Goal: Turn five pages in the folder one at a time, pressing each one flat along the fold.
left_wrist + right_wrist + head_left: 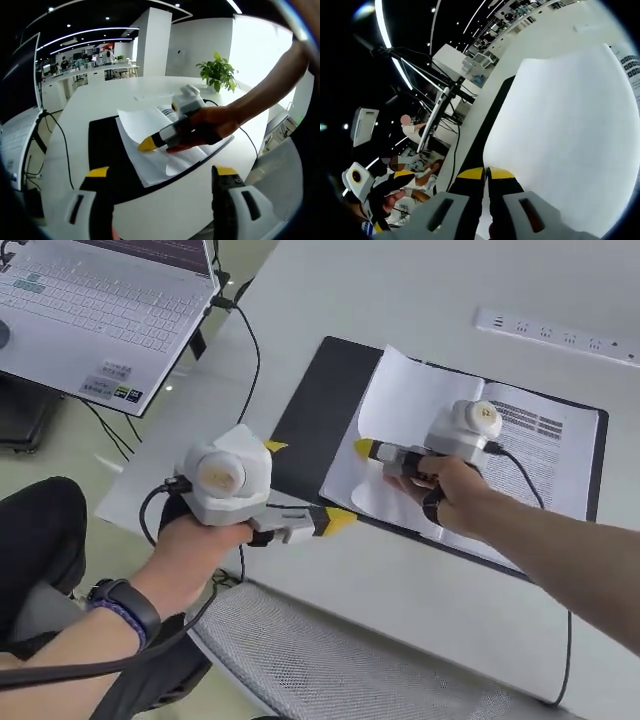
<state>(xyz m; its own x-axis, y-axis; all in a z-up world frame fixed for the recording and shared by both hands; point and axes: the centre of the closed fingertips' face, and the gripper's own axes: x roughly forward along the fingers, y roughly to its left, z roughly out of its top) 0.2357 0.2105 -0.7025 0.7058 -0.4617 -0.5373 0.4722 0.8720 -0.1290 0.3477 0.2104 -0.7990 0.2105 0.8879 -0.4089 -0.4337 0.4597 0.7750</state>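
Folder: the black folder (pixel 310 410) lies open on the white worktop (pixel 400 290), between the laptop (pixel 100 310) at the far left and the power strip (pixel 555 335) at the far right.
Page in hand: one white page (pixel 410 395) stands arched up over the printed stack, its free edge curling toward the left cover.
Right tongs: the right tongs (pixel 486 173) have their yellow tips drawn together, apparently pinched on that page's free edge.
Left tongs: the left tongs (pixel 306 483) are spread wide and grip nothing, hovering off the near left corner of the folder, apart from it.
Done: the left cover is bare black with no sheet lying on it, so I judge this to be the first turn, only partway over.
Left: laying this page down, pressing it flat along the fold, then four more turns.
Hidden: the fold itself sits under the raised page and the right hand.
Unclear: whether one sheet or several are caught between the tips; the print is too small to read.
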